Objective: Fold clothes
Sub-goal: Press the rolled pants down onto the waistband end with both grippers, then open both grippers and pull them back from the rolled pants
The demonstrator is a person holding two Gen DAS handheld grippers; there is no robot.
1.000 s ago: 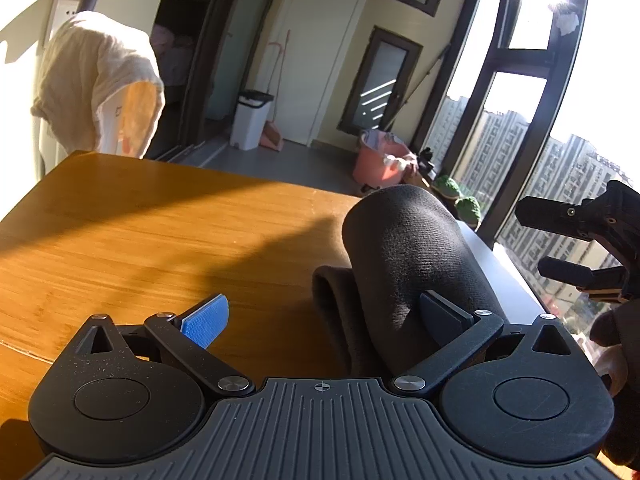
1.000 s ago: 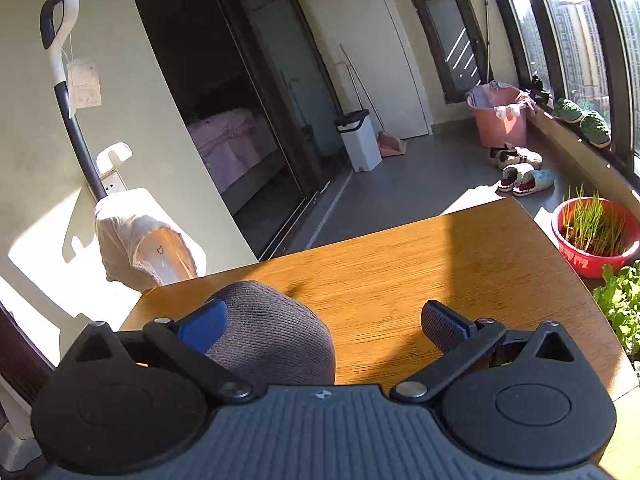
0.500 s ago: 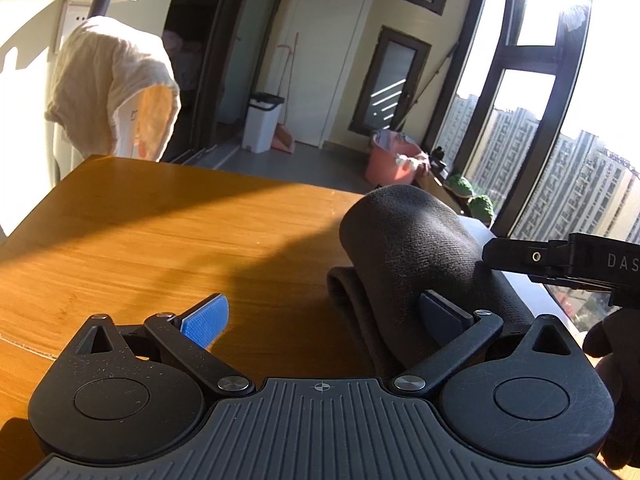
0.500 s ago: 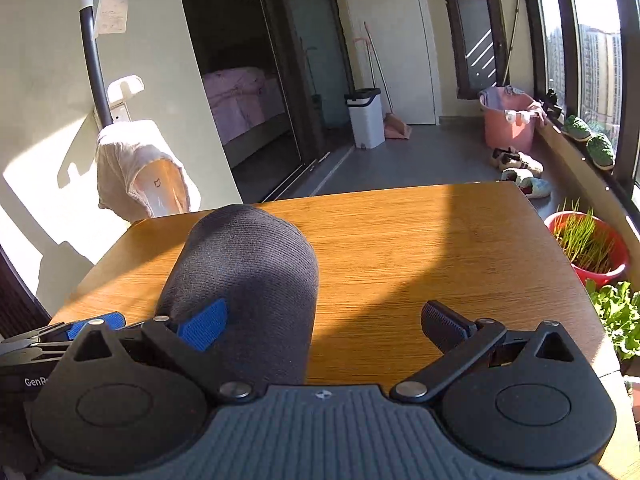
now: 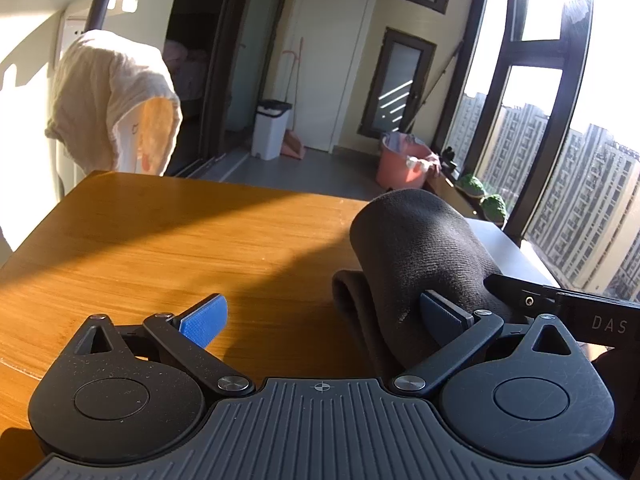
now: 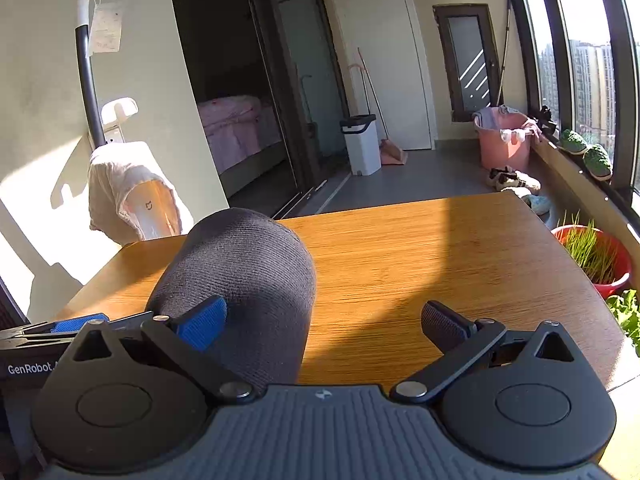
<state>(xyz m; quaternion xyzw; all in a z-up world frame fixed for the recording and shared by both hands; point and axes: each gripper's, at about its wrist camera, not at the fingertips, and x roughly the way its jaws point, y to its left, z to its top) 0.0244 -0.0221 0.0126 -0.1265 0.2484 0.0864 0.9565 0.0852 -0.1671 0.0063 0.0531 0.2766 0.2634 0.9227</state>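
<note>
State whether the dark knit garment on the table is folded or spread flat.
Folded: the dark knit garment is doubled into a rounded hump over its lower layers on the wooden table.

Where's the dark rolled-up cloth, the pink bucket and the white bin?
dark rolled cloth point(image 5: 424, 248), left wrist view, top of the roll
pink bucket point(image 6: 502, 148), right wrist view, front wall
white bin point(image 6: 363, 150), right wrist view, front side

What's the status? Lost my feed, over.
Left gripper open, right gripper open. Dark garment humped on wooden table, between both grippers. Nothing in the way.
</note>
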